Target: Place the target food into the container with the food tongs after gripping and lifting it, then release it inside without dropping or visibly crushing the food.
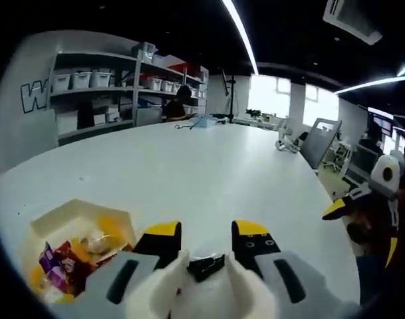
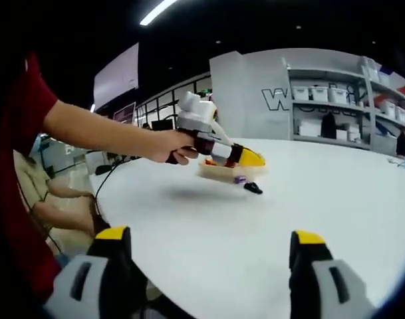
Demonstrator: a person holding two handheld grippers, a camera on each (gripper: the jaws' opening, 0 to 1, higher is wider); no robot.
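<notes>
The left hand-held gripper hangs over the white surface with its yellow-tipped jaws a little apart and a small black tong piece sitting low between them; whether the jaws actually press on it cannot be told. Just to its left in the left gripper view lies the pale, shallow container, touching the surface, with bright packets of food in purple, red and yellow inside it. In the right gripper view the right hand-held gripper has its jaws spread wide with nothing between them, above the near edge of the surface. Farther off there, a person's hand holds the left hand-held gripper above the container, and a dark tong tip reaches down beside a small purple packet. Shelving with white bins stands behind.
</notes>
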